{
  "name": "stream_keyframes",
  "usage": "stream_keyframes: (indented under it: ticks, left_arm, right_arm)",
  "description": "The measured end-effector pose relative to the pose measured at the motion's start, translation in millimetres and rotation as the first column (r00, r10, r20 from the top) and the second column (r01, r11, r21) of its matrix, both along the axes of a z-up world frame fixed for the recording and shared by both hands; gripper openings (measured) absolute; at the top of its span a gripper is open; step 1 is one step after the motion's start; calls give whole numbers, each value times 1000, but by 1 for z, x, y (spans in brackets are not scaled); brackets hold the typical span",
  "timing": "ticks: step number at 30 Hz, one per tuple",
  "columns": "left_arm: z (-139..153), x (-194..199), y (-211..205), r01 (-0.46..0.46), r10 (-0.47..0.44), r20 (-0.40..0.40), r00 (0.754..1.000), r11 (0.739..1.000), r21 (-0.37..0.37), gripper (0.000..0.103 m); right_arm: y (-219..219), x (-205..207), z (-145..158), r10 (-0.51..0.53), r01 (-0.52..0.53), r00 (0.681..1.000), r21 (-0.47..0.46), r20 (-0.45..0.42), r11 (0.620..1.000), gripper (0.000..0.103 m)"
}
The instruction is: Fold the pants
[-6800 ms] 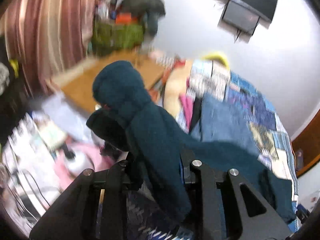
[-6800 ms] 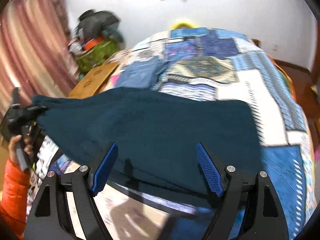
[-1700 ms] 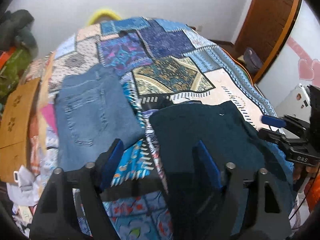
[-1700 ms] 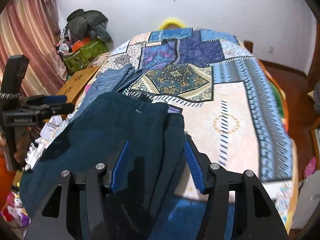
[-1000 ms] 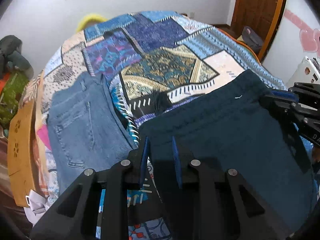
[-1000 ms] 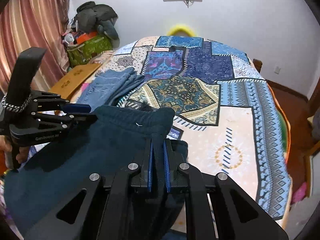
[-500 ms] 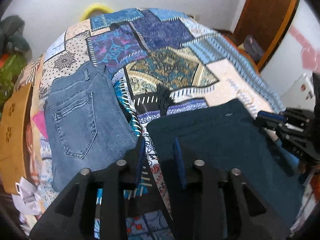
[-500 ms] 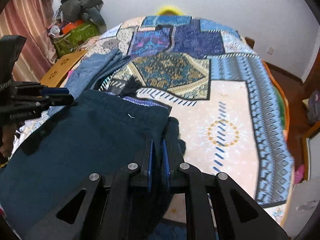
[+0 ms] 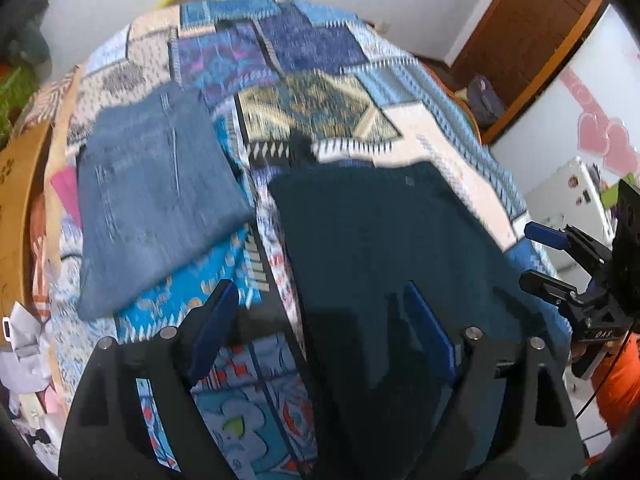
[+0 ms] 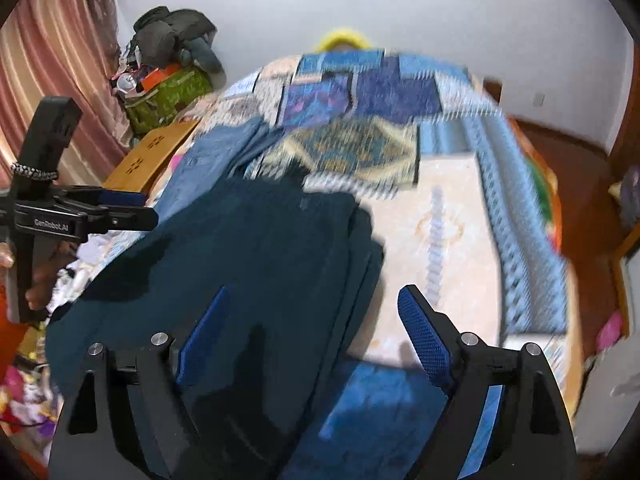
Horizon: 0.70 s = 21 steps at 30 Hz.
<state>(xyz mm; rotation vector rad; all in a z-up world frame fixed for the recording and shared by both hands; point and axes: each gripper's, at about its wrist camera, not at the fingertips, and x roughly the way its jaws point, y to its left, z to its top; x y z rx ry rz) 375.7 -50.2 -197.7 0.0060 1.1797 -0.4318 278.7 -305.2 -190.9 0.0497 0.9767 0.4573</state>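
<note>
Now, reading from left to right in the left wrist view, we see a folded pair of light blue denim jeans (image 9: 156,208) lying on the left side of the bed's patchwork quilt in blues and creams (image 9: 320,64). Just beside the jeans, to the right, lie the dark teal knit pants (image 9: 384,248), folded into a broad rectangle and resting flat on the quilt near its near edge. Our left claw (image 9: 326,328) is above the near left edge of the pants, its blue pads spread wide and opening; cloth lies in the gap below, but neither pad presses on it. At the far right of this view the right claw (image 9: 540,258) hangs off the pants' right edge, apart from the cloth.

In the right wrist view the left claw (image 10: 128,208) appears at the far left, off the pants' (image 10: 248,264) left border, with a hand (image 10: 40,276) on its handle. The pants fill the lower left and middle, their right edge showing stacked layers. Our right claw (image 10: 312,332) straddles that edge with its pads opening and wide apart, gripping nothing. Bare quilt (image 10: 460,216) stretches to the right.
</note>
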Motion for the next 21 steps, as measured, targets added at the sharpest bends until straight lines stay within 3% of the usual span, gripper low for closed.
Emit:
stream_keyframes:
  ticks: [4,10,13,19,21]
  left_arm:
    - [-24,-7,-6,35,-34,-88,996,999,15,85]
    - [-43,3,-11,40,-56,-225,973,996,-76,85]
    - [-52,11,-14,25,-61,-291,955,992,-124,86]
    - [-55,17,-25,51,-93,-314,945,989,-139,87]
    - [-57,19,-27,54,-106,-327,939,985,-165,84]
  right_arm:
    - [-2,1,-29,1,3,992,32,-129,999,83]
    - [-7,13,-49,10,31,963,148,-268,988,86]
    - [-2,18,-55,39,19,953,188,-301,982,86]
    - [10,25,-65,91,-3,936,250,-341,968,85]
    - [12,27,-65,108,-15,933,263,-344,965,79]
